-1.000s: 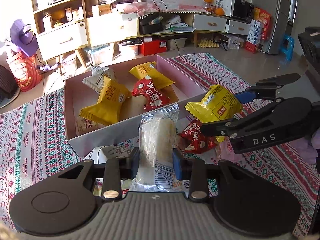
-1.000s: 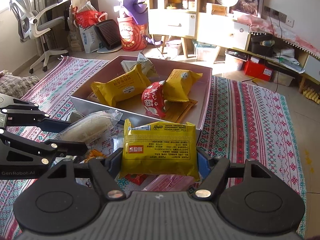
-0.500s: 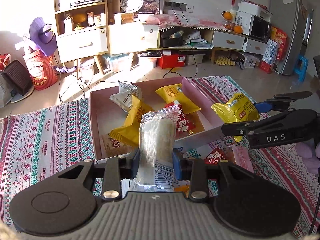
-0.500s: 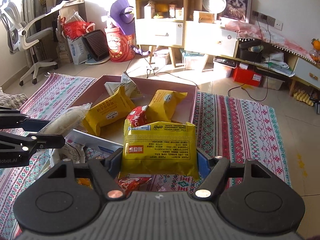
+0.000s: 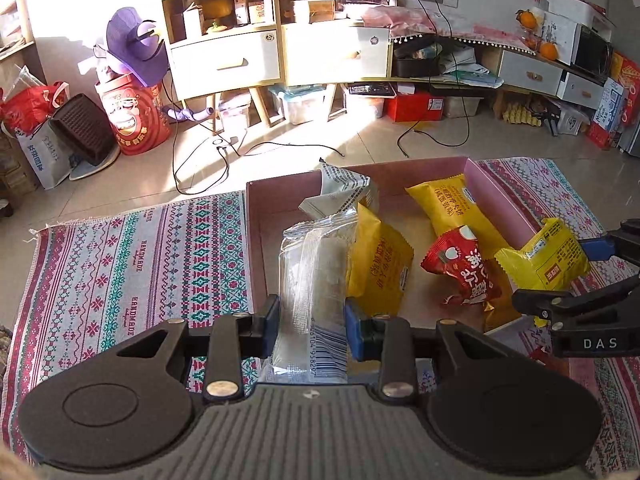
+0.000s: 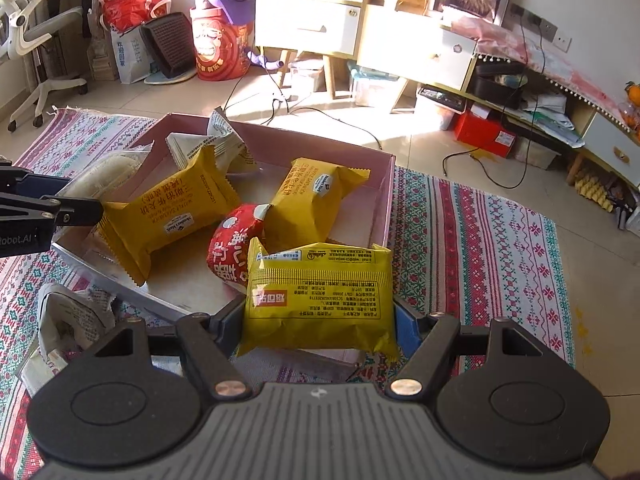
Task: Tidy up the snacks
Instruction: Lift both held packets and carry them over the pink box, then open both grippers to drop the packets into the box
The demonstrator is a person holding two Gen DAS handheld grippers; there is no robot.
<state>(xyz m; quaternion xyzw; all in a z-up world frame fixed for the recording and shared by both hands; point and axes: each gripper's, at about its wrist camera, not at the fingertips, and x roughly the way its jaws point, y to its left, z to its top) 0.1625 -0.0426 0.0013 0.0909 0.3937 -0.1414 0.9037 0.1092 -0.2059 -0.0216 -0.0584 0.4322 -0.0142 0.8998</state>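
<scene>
Left gripper (image 5: 310,322) clamped on clear rice-cake pack (image 5: 314,280), frame centre, over near-left part of pink box (image 5: 256,216). Right gripper (image 6: 320,320) clenched on yellow snack pack (image 6: 320,300), lower centre, above box's near edge. Only the right view shows the white wrapper (image 6: 68,320) on the rug (image 6: 480,240), lower left. Only the left view shows oranges (image 5: 550,50) upper right.
</scene>
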